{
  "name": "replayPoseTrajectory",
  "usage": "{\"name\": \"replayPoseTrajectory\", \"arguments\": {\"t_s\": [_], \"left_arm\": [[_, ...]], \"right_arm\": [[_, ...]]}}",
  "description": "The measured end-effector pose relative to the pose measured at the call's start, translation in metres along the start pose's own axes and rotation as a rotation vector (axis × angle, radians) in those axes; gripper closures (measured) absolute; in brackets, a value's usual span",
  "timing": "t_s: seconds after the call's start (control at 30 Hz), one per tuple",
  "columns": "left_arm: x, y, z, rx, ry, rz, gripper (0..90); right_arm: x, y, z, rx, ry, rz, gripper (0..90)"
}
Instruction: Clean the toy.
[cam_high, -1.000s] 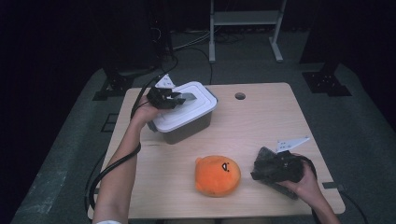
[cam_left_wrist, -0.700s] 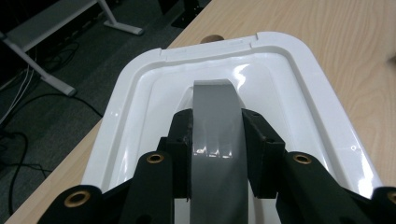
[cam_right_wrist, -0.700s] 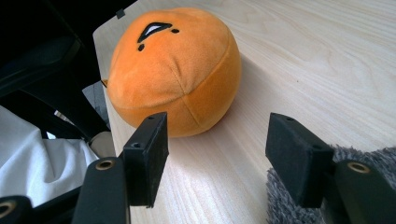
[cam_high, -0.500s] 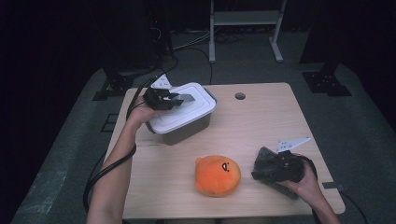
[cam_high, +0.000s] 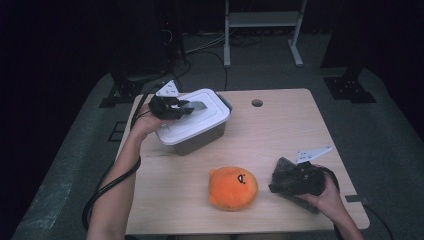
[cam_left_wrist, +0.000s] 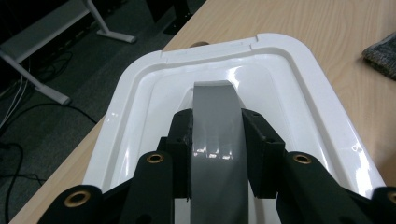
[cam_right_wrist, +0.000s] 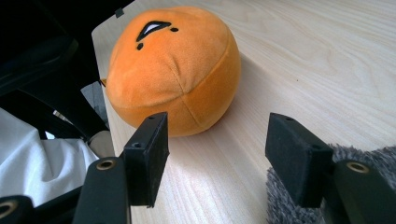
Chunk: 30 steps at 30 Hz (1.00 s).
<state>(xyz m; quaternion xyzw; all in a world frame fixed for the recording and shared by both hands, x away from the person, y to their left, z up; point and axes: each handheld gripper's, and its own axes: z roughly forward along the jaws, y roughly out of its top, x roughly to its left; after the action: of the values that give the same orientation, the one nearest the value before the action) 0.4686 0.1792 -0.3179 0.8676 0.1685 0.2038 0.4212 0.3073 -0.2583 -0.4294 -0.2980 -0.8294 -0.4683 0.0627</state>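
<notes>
Lid (cam_high: 196, 116) of the white plastic box sits at the left rear part of the wooden table (cam_high: 280, 130), and it looks tilted, its left edge higher than the side toward the middle of the table. A grey handle (cam_left_wrist: 215, 140) runs across the top of that lid. The left gripper (cam_high: 181, 107), held in the person's left hand (cam_high: 145, 122), has its two black jaws clamped on this handle from either side; in the left gripper view the pads (cam_left_wrist: 180, 149) press flat against the grey strip, with the white rim of the lid spreading out around them. The grey box (cam_high: 200, 141) shows beneath the lid's near edge.

Toward the middle of the table, near the front edge, lies a round orange plush toy (cam_high: 232, 188) with a small black face mark on top. It is well apart from the box.

At the right front, the right gripper (cam_high: 280, 181) rests in the person's right hand (cam_high: 327, 192), on or just above a grey fuzzy cloth (cam_right_wrist: 299, 205). Its jaws stand apart with nothing between them; in the right gripper view they frame bare wood, with the plush toy (cam_right_wrist: 173, 65) just beyond the left-hand jaw and not touching it.
</notes>
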Motion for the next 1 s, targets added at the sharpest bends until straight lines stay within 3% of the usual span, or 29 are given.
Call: {"name": "replayPoseTrajectory", "arguments": {"t_s": [0.13, 0.3, 0.63, 1.0], "left_arm": [[-0.002, 0.000, -0.005, 0.003, 0.005, 0.014, 66.7], [0.001, 0.000, -0.005, -0.008, 0.014, -0.003, 66.7], [0.001, -0.001, -0.009, -0.019, 0.021, 0.001, 66.7], [-0.011, -0.007, -0.038, -0.039, 0.017, 0.029, 66.7]], "right_arm": [[-0.001, -0.001, -0.001, -0.002, -0.001, 0.001, 38.5], [0.000, 0.001, 0.001, 0.002, 0.000, -0.002, 38.5], [-0.001, 0.000, 0.001, 0.003, 0.002, 0.000, 38.7], [0.000, 0.000, 0.001, 0.001, -0.001, -0.002, 38.7]]}}
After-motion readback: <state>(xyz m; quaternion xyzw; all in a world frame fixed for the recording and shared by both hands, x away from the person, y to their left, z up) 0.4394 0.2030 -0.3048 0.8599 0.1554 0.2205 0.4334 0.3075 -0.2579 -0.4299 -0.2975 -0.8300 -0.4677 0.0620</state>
